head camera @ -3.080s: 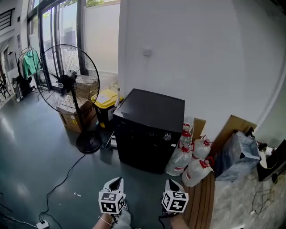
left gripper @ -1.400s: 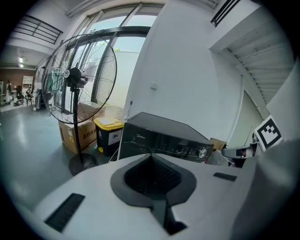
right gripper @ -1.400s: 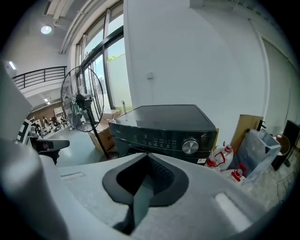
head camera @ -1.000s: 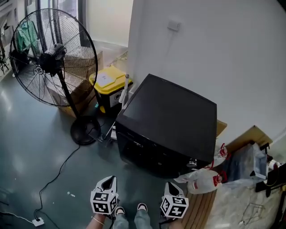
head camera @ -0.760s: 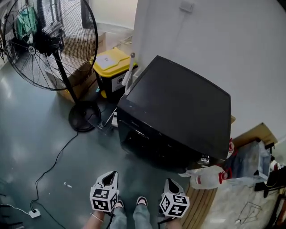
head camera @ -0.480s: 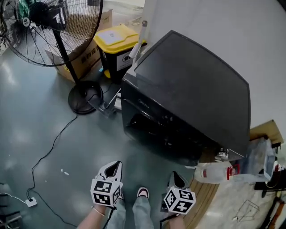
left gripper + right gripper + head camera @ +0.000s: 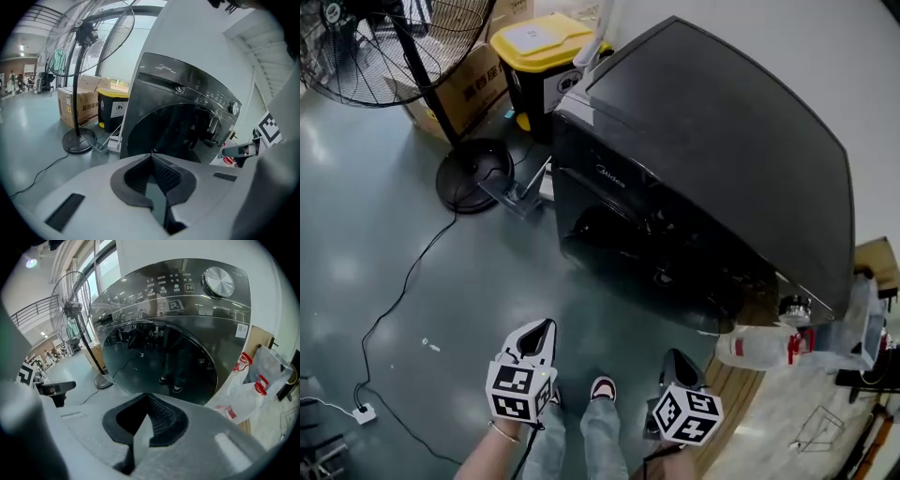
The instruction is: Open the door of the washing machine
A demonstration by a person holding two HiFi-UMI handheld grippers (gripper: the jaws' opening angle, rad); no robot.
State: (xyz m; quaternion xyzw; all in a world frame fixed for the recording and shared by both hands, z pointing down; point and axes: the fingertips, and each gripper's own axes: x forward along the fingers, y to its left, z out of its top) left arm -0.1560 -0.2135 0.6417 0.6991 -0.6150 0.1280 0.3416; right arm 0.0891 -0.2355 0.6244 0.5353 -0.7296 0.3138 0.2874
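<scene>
The black front-loading washing machine fills the upper right of the head view, its round dark glass door closed and facing me. My left gripper hangs shut and empty over the floor, well short of the door. My right gripper hangs beside it, also shut and empty. In the left gripper view the left gripper's tips meet in front of the door. The right gripper view has the right gripper below the door, with a silver knob above.
A standing fan with a round base, a cardboard box and a yellow-lidded bin stand left of the machine. A cable trails over the floor. Plastic bags and wooden boards lie at the right.
The head view has drawn nearer to the machine, which now looms larger. Both grippers have sunk lower and sit closer to its front. Their jaws have stayed together.
</scene>
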